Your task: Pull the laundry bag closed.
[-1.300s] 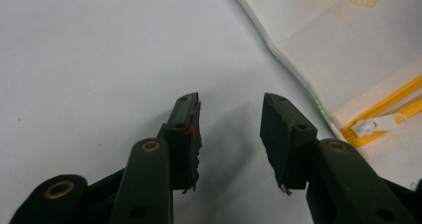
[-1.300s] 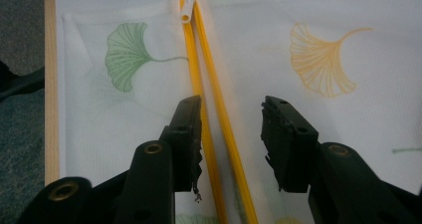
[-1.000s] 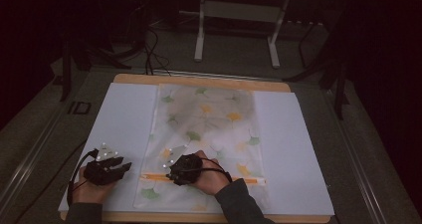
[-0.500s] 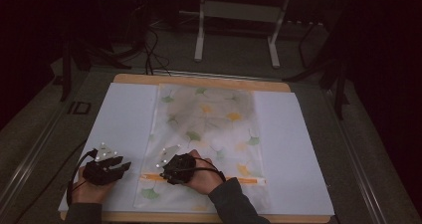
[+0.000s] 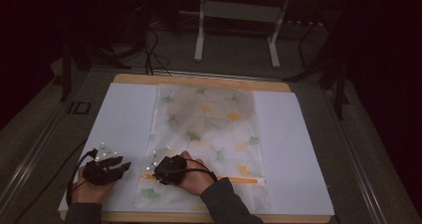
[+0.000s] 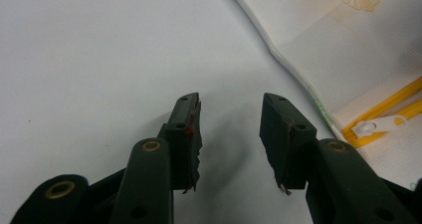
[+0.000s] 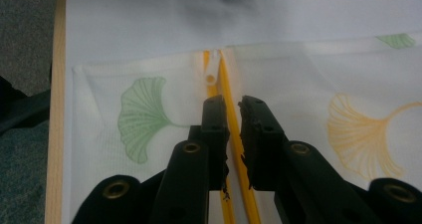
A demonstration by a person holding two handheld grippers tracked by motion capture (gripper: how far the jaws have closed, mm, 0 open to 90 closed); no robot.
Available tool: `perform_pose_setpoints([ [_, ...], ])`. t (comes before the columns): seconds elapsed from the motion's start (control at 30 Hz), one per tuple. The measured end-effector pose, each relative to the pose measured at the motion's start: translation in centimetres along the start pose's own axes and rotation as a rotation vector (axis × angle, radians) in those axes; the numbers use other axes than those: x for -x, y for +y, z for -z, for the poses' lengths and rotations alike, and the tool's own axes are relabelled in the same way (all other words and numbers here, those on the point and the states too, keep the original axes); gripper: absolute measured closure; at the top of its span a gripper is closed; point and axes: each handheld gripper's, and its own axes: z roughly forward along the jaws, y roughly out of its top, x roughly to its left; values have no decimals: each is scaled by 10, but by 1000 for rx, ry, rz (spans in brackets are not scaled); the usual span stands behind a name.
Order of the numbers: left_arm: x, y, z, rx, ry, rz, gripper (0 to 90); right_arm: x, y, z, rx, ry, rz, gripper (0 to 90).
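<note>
I am working over a white sheet [image 5: 124, 119] on the table, where a ginkgo-print pouch [image 5: 209, 134] is lying flat at its middle. My right claw [image 7: 233, 104] has just been narrowing astride the yellow zipper [image 7: 226, 84] (white pull tab [image 7: 211, 74] just ahead, clear from that claw's own view), pads not yet pressing. My left claw [image 6: 230, 119] is gaping over bare sheet beside the pouch. No writing is readable.
</note>
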Motion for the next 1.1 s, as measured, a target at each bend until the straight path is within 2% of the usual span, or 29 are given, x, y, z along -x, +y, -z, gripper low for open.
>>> perform_pose_setpoints([
  [0.4,0,0,0,1,0,-1,599,-3,9,-13,16,8,-5,745],
  [0.43,0,0,0,-1,0,-1,599,-4,12,-17,16,19,-3,737],
  [0.57,1,0,0,-1,0,-3,598,-4,16,-23,-5,30,11,735],
  [0.77,0,0,0,-2,0,-2,597,-2,18,-33,-72,35,32,754],
  [0.87,0,0,0,-2,0,-2,597,-1,18,-35,-86,44,30,806],
  [1.1,0,0,-1,-1,0,-1,597,1,24,-37,-118,65,32,810],
])
